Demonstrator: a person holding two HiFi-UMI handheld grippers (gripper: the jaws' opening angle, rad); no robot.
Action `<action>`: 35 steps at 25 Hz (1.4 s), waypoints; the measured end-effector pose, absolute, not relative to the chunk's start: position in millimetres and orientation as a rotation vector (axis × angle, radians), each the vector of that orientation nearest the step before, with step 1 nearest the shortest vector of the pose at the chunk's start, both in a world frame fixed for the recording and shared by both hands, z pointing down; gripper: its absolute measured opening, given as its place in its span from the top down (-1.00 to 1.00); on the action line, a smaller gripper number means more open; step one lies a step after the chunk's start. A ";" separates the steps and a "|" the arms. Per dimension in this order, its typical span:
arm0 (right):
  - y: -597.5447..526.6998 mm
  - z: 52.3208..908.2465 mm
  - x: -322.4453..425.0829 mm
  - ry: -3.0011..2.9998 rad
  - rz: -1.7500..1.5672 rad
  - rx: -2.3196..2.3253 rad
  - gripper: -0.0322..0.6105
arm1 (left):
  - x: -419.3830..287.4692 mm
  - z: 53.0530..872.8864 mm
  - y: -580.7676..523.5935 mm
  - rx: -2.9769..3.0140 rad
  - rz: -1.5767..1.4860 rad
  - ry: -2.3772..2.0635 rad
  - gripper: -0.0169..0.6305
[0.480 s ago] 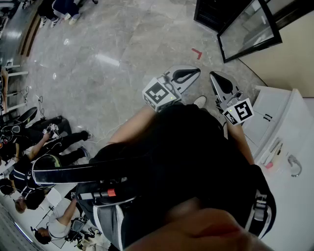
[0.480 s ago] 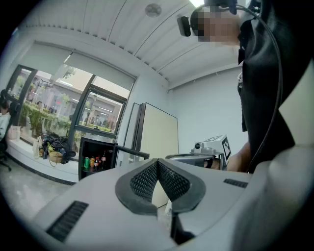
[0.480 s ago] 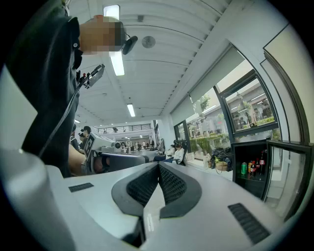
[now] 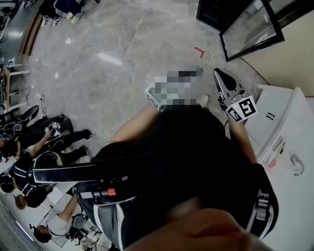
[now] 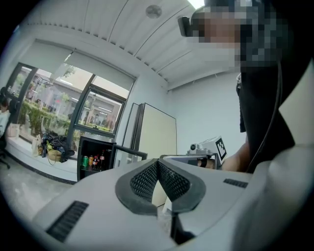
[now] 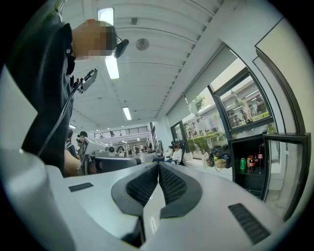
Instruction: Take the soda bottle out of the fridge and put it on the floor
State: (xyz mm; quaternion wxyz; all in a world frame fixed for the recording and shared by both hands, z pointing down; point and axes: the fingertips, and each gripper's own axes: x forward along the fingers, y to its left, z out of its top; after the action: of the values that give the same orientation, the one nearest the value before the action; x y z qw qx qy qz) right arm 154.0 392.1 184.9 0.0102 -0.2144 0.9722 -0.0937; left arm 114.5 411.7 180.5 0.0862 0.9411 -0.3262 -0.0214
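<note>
The small black fridge (image 4: 216,14) stands with its glass door (image 4: 250,30) swung open, some way ahead of me on the marble floor. Dark soda bottles (image 5: 101,160) and cans stand on its shelf, seen also as soda bottles (image 6: 258,157) in the right gripper view. My left gripper (image 5: 158,163) is shut with nothing between its fingers; in the head view a mosaic patch covers it. My right gripper (image 6: 158,164) is also shut and empty, held in front of my chest as the right gripper (image 4: 216,72). Both point up and out, far from the fridge.
A white cabinet (image 4: 287,127) stands close on my right. Several people (image 4: 46,147) sit with gear on the floor at the left. A red tape mark (image 4: 198,51) lies on the floor in front of the fridge. Large windows (image 5: 54,105) run beside the fridge.
The head view has drifted slightly. Both grippers stay shut and held close in front of me; nothing was taken hold of.
</note>
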 end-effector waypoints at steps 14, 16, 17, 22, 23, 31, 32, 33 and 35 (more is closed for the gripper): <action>387.3 178.1 179.7 3.011 -0.191 -0.669 0.86 | 140.3 179.0 404.7 2.817 -0.058 -0.941 0.95; 387.3 177.1 183.7 3.008 -0.181 -0.666 0.86 | 146.3 179.1 403.5 2.816 -0.049 -0.941 0.95; 386.2 176.0 186.3 3.006 -0.174 -0.663 0.86 | 149.9 178.8 401.6 2.818 -0.043 -0.942 0.95; 380.3 167.4 201.9 3.011 -0.130 -0.602 0.86 | 173.4 173.9 390.7 2.825 -0.039 -0.954 0.95; 379.2 166.8 204.0 3.016 -0.117 -0.591 0.86 | 177.3 172.5 388.4 2.824 -0.040 -0.961 0.95; 368.5 173.3 231.7 3.031 -0.149 -0.526 0.86 | 207.5 170.3 376.5 2.819 -0.023 -1.020 0.95; 366.2 174.9 235.2 3.036 -0.144 -0.528 0.86 | 209.7 170.2 373.9 2.817 -0.023 -1.030 0.95; 363.4 176.5 238.5 3.041 -0.145 -0.530 0.86 | 211.3 170.1 371.6 2.812 -0.025 -1.040 0.95; 356.3 179.1 243.7 3.043 -0.163 -0.535 0.86 | 213.5 170.0 367.4 2.798 -0.029 -1.052 0.95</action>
State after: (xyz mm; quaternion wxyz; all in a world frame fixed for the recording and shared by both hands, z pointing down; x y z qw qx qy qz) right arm 243.7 356.3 179.1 0.0239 -0.1729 0.9832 -0.0528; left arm 213.5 367.4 170.0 0.0758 0.9333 -0.3509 -0.0096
